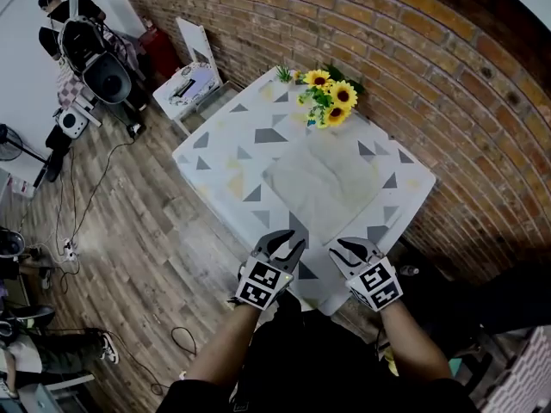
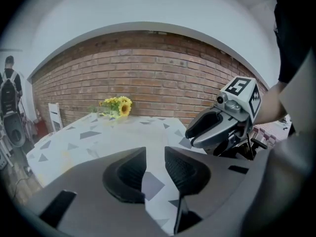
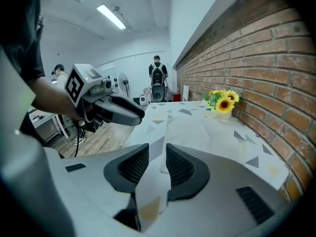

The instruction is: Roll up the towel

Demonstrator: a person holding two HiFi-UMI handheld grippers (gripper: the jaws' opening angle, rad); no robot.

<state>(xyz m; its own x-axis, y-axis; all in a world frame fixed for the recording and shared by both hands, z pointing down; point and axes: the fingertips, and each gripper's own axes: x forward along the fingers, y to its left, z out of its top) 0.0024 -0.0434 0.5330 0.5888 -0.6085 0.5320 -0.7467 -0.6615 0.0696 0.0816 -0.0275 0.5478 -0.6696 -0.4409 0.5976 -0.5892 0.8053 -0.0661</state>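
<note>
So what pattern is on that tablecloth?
White with grey triangles on the tablecloth, best in the head view.

Pale grey towel (image 1: 323, 183) lies on white, grey-triangled table (image 1: 219, 149).

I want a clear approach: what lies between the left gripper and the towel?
Between left gripper and towel lies only bare patterned tablecloth; the head view shows it.

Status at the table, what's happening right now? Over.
Left gripper open, empty. Right gripper open, empty. Towel flat, unrolled, ahead of both. Sunflowers at far end; nothing on towel.
</note>
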